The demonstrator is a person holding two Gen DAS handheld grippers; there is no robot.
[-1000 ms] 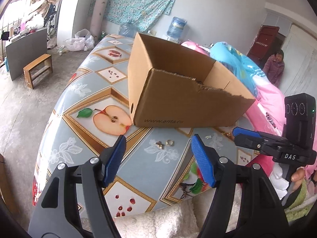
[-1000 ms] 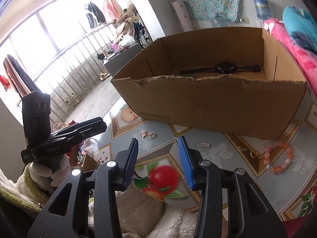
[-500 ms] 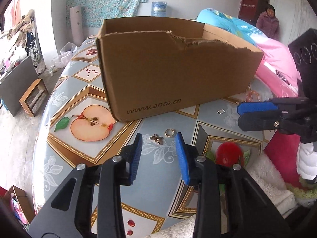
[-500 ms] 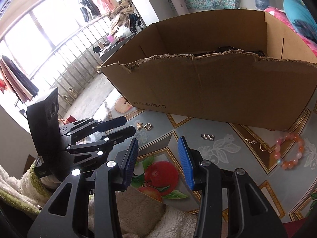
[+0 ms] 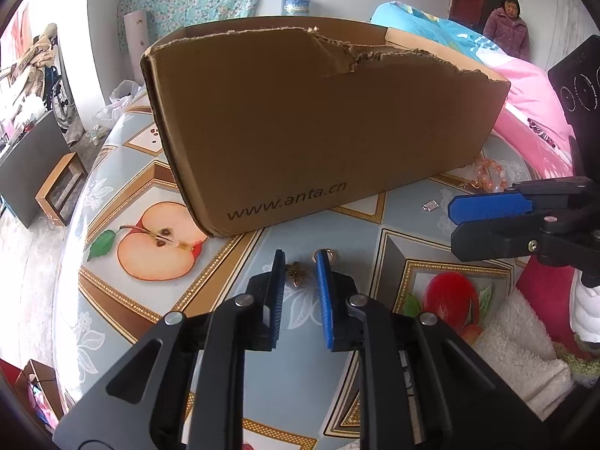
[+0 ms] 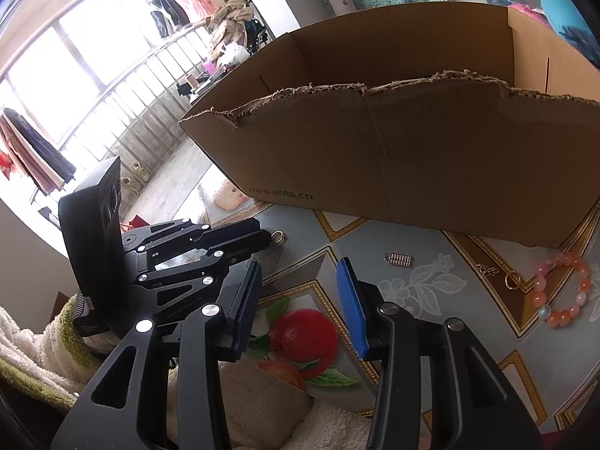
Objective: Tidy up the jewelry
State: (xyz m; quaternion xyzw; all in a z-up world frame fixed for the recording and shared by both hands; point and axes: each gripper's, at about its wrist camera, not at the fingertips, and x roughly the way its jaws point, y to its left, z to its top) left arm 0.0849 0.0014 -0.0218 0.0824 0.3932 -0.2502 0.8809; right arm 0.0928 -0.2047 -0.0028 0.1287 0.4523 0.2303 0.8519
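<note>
Left gripper [image 5: 300, 262] closing around a small bronze butterfly-shaped charm [image 5: 296, 273] — pads not yet pressing.

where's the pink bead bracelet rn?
The pink bead bracelet lies flat on the tablecloth at the right edge of the right wrist view, just below the cardboard box's near right corner, beside a small gold ring.

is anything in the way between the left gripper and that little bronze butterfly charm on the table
Nothing visible blocks it. The small bronze butterfly charm lies on the fruit-patterned tablecloth between the closing blue fingers of the left gripper. A small gold ring sits just outside the right finger.
</note>
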